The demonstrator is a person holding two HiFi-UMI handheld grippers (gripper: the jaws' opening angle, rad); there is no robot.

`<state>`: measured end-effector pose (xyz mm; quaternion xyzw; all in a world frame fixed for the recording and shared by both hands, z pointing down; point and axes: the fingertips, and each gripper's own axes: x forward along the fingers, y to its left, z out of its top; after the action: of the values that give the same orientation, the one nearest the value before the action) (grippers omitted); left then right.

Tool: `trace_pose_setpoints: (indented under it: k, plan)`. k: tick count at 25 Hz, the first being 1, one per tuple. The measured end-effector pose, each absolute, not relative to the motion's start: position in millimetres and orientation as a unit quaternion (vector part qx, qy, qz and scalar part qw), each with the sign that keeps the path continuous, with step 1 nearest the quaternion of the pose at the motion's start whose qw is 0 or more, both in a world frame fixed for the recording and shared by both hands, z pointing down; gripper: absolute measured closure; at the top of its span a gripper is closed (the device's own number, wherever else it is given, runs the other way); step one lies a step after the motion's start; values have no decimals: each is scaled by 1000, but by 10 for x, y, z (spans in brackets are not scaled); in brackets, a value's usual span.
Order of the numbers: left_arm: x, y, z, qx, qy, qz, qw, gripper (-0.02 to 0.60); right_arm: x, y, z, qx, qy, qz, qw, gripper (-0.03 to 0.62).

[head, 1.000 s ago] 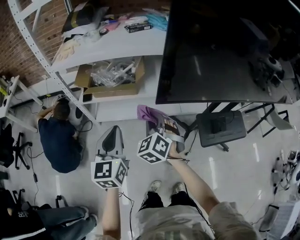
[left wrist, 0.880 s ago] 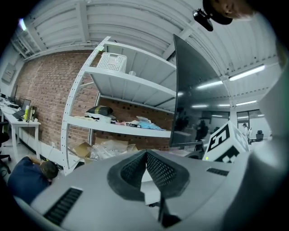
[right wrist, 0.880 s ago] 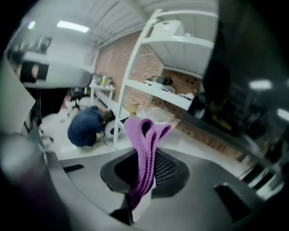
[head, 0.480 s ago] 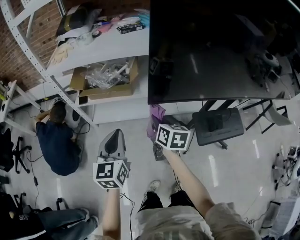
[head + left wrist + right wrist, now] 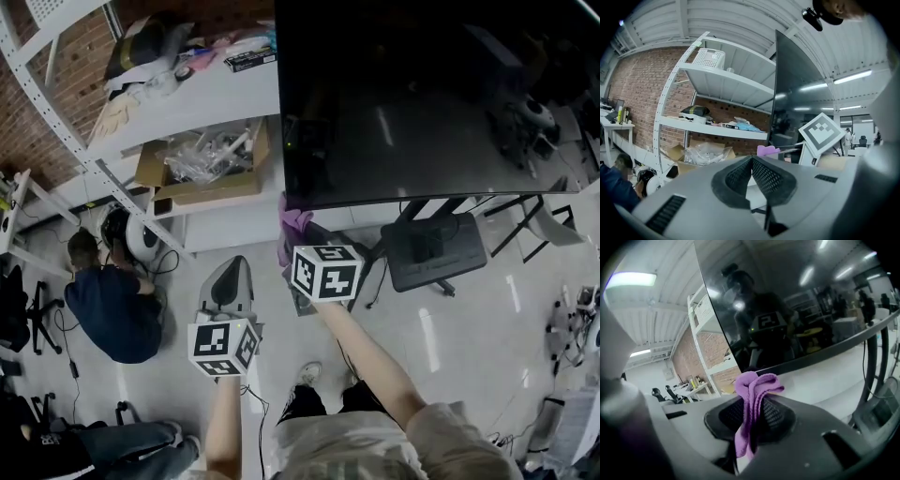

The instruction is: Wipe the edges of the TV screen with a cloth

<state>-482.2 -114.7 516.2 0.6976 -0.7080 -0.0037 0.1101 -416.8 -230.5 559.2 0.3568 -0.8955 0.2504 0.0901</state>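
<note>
The big dark TV screen point(image 5: 422, 94) fills the upper right of the head view, its bottom edge running above the floor. My right gripper point(image 5: 298, 232) is shut on a purple cloth point(image 5: 293, 221), and the cloth's tip sits right at the screen's lower left corner. In the right gripper view the purple cloth point(image 5: 752, 401) sticks out between the jaws just below the screen's bottom bezel point(image 5: 820, 352). My left gripper point(image 5: 228, 279) hangs lower and to the left, shut and holding nothing. The left gripper view shows the screen's left edge point(image 5: 777, 93) and the cloth point(image 5: 767, 150).
A white shelf rack point(image 5: 178, 94) with a cardboard box point(image 5: 202, 164) and clutter stands left of the screen. A person point(image 5: 112, 295) crouches on the floor at the left. The TV stand base point(image 5: 436, 248) sits beneath the screen, and cables lie on the floor.
My right gripper has carried the cloth up and left, from below the screen to its lower left corner. The left gripper has barely moved. The crouching person shifted slightly.
</note>
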Motion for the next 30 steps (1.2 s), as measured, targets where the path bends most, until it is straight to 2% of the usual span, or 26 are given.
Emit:
trace_pose_setpoints:
  k: [6, 14, 30]
  plan:
    - [-4547, -1344, 5180, 707, -698, -6, 113, 566, -3747, -2489, 5562, 388, -897, 175, 115, 542]
    - [-3680, -1878, 5103, 735, -671, -7, 99, 566, -2888, -2838, 5524, 408, -891, 168, 107, 542]
    - [-1362, -2820, 5216, 797, -596, -5, 99, 566, -343, -3997, 5557, 505, -843, 159, 98, 542]
